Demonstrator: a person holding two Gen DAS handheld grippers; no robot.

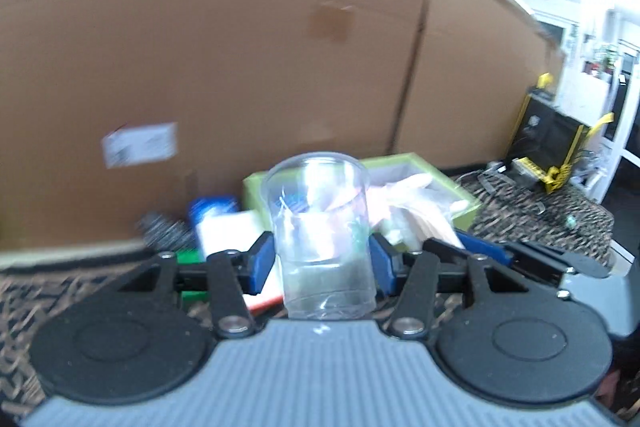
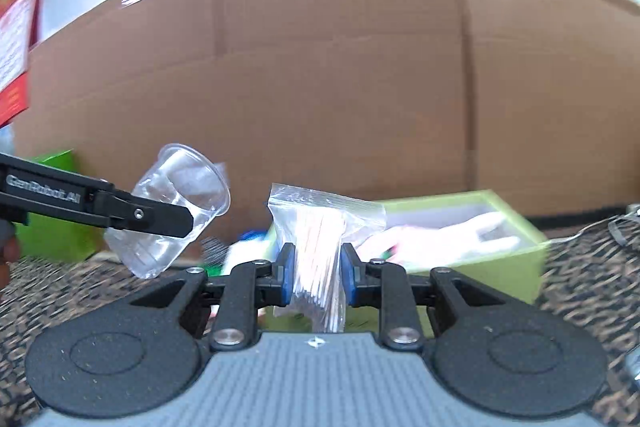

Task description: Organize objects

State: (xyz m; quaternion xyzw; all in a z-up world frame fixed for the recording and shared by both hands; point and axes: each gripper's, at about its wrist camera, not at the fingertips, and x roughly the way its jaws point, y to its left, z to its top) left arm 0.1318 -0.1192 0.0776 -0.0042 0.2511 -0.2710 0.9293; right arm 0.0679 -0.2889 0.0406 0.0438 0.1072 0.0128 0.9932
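A clear plastic cup (image 1: 320, 227) is held upright off the table, my left gripper (image 1: 323, 263) shut on its lower half with a blue pad on each side. The right wrist view shows the same cup (image 2: 176, 211) tilted at the left, one black finger (image 2: 152, 217) across it. My right gripper (image 2: 316, 271) is shut on a clear zip bag of thin sticks (image 2: 320, 227), which stands up between its pads. Behind both lies an open light green box (image 2: 480, 255) with pale, blurred contents; its rim (image 1: 464, 195) also shows to the right of the cup.
A tall cardboard wall (image 1: 240, 67) closes off the back. A white bottle with a blue cap (image 1: 212, 211) and small green items lie at its foot. A yellow and black case (image 1: 552, 147) and cables sit far right on the patterned tablecloth (image 2: 580, 287).
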